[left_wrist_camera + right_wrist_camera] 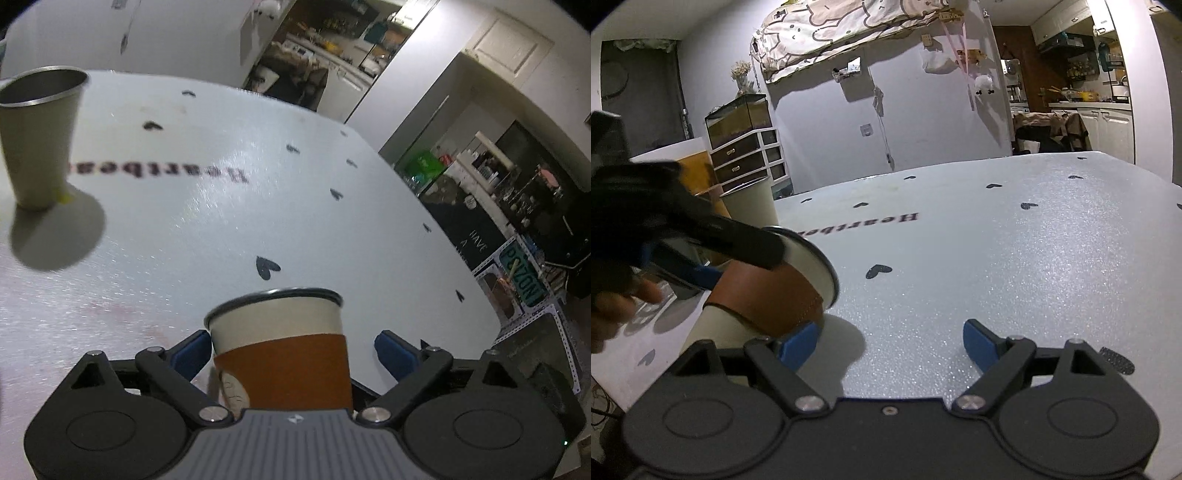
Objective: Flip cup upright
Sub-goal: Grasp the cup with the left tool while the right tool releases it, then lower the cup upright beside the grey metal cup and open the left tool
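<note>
— What lay under you?
— A white counter (295,206) printed with hearts; a steel tumbler (38,136) stood upright, well apart.
— And the cup?
— The paper cup (280,350) sat between my left fingers (188,354), spread apart.
— Your right fingers (980,343)?
— Spread wide, holding nothing.

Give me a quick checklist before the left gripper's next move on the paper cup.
1. Paper cup between the left gripper fingers: ok.
2. Both pads touching the cup: not ok, a gap shows at one pad.
3. Cup upright: not ok, the right wrist view shows it tipped sideways.
4. Cup clear of the table: cannot tell.
5. Right gripper open and empty: ok.
6. Metal cup apart from the paper cup: ok.
</note>
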Tool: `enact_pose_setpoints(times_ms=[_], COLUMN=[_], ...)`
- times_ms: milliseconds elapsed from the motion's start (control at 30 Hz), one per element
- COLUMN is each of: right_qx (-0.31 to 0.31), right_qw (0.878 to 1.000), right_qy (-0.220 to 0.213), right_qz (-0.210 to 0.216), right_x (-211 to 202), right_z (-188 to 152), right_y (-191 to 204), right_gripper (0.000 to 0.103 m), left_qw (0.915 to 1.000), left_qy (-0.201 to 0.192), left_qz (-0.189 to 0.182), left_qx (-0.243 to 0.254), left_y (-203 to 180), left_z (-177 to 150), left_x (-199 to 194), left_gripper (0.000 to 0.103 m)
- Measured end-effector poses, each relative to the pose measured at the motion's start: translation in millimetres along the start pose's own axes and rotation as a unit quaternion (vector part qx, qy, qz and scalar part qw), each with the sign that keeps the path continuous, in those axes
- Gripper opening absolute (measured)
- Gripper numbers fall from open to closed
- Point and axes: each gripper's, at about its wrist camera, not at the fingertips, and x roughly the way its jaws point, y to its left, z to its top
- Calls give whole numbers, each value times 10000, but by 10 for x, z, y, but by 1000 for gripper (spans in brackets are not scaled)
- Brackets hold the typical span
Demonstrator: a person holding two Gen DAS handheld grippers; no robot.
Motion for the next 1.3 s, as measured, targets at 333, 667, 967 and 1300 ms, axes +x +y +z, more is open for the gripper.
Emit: enact_pose_setpoints(times_ms=[333, 667, 967, 1300], right_qx=[-1, -12, -141, -150], right_qw=[10000, 9997, 9996, 9995], right_qy=[-24, -160, -134, -97], right_qz=[24, 196, 208, 250], right_x=[16, -92, -83, -73], right_z=[-15, 12, -4, -26], right_y=[16, 120, 228, 246], right_gripper=[88, 87, 87, 87], left_qw=[9998, 9854, 9536, 9348], left_qy=[-87, -1186, -1942, -2140], left_qz=[148, 799, 2100, 2708], left_qx=[135, 920, 935, 841], left_y=[56, -24, 191, 378], left_z=[-14, -97, 39, 57], left_x=[2, -712, -826, -791], left_gripper=[78, 78, 78, 78])
